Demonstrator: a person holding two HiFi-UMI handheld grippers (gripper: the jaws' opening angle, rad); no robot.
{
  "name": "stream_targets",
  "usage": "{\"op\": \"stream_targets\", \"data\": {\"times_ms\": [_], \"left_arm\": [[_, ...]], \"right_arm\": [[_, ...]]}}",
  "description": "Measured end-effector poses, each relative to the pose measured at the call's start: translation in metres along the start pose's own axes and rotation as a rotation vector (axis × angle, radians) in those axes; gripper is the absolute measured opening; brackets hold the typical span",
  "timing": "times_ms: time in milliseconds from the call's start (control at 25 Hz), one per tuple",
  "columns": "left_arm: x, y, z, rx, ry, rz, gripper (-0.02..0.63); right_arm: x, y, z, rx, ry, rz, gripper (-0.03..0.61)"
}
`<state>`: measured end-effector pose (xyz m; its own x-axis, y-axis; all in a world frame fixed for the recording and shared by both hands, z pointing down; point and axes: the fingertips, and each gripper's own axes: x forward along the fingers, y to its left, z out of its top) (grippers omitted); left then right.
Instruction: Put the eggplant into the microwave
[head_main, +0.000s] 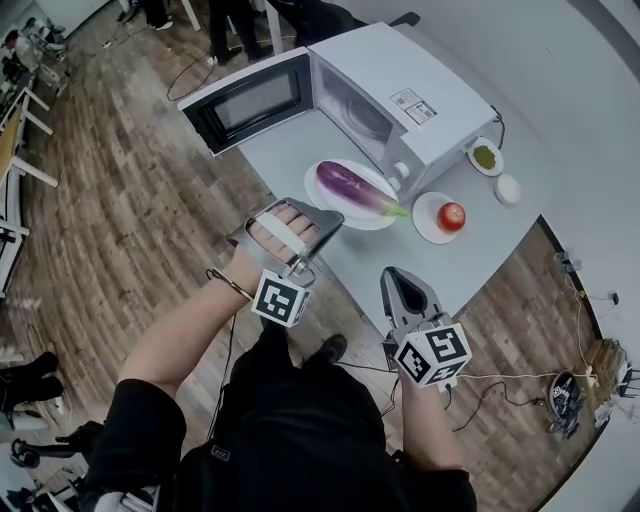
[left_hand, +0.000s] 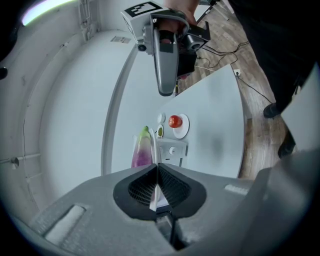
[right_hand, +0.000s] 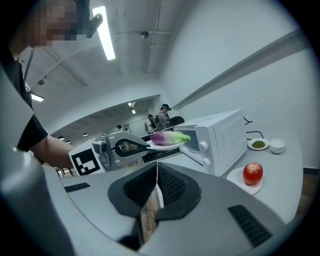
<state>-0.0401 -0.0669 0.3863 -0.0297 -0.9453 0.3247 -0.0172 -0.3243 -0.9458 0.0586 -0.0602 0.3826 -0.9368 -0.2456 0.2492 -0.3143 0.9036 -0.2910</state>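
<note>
No word, brand or number can be read anywhere. The microwave (head_main: 400, 95) has a white sticker (head_main: 411, 105) on its top, with lines of print and small dark squares too small to make out. The left cube (head_main: 280, 299) shows a black-and-white square marker, a coded pattern and not letters; the right gripper view shows another of its faces (right_hand: 85, 161). The right cube (head_main: 433, 355) has the same kind of marker on two faces, and one face shows in the left gripper view (left_hand: 143, 8)
</note>
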Motion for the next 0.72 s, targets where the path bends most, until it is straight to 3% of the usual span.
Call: {"op": "stream_targets", "data": {"times_ms": [280,480,720], "left_arm": [[0.008,0.006,-0.043,-0.007,-0.008,-0.002,0.015],[0.013,0.012,-0.087,0.071,-0.036,0.000,0.015],[0.019,0.027,-0.129,0.107,-0.137,0.017,0.015]], "right_arm": [[0.042,0.010,0.012,-0.010,-0.007,-0.010,0.017],[0.078,0.024,0.026,-0.011,-0.029,-0.056,0.017],[0.118,0.037,0.046,0.007,-0.067,-0.158,0.017]]}}
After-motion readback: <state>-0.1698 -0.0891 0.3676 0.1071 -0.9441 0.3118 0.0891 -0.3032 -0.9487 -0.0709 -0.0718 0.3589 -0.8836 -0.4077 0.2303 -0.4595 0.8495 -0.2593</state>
